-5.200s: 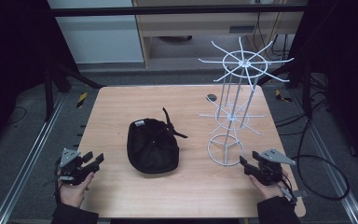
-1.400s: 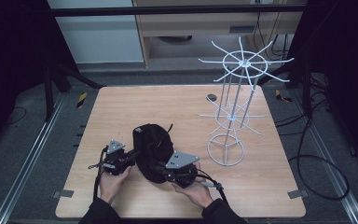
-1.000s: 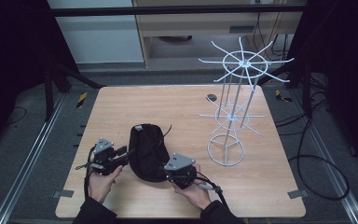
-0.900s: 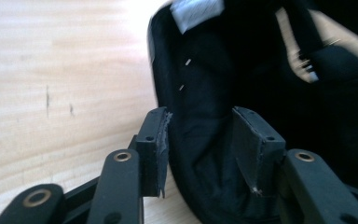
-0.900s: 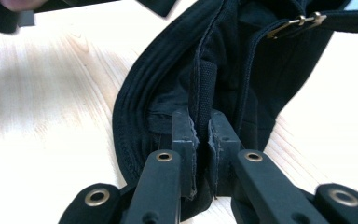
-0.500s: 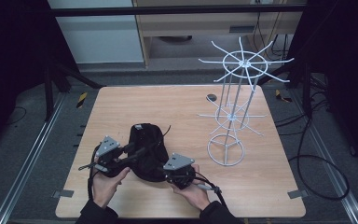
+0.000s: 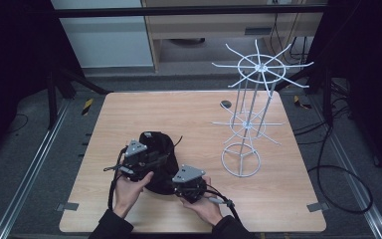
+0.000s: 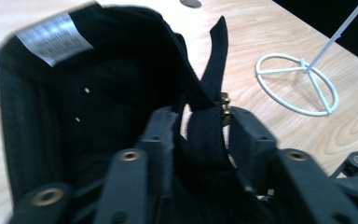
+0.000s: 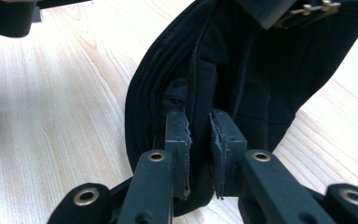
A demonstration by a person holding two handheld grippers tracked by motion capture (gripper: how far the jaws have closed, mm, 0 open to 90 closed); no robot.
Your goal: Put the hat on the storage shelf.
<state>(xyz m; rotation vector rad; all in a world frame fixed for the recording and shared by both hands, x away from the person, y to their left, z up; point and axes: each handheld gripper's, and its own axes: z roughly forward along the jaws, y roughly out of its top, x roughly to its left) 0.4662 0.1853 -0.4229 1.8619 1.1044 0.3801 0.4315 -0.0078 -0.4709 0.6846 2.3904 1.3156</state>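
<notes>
A black cap [image 7: 155, 147] lies at the front middle of the wooden table [image 7: 189, 109], turned so its inside shows, with a white label [image 8: 53, 37] on the lining. My left gripper [image 7: 160, 160] is over the cap and shut on its back strap [image 8: 206, 133], just beside a brass buckle [image 8: 223, 100]. My right gripper [image 7: 178, 185] is at the cap's near edge. It is shut on the cap's stitched rim [image 9: 199, 100], which runs up between the two jaws.
A white wire display rack [image 7: 251, 117] stands right of the cap, its ring base [image 8: 298, 88] on the table close by. A small dark object [image 7: 225, 104] lies at the back. Black cables trail over the floor at the right.
Both grippers came in from the table's front corners to the cap. In the last second the left gripper moved right onto the cap and closed on its strap; the right stayed at the rim.
</notes>
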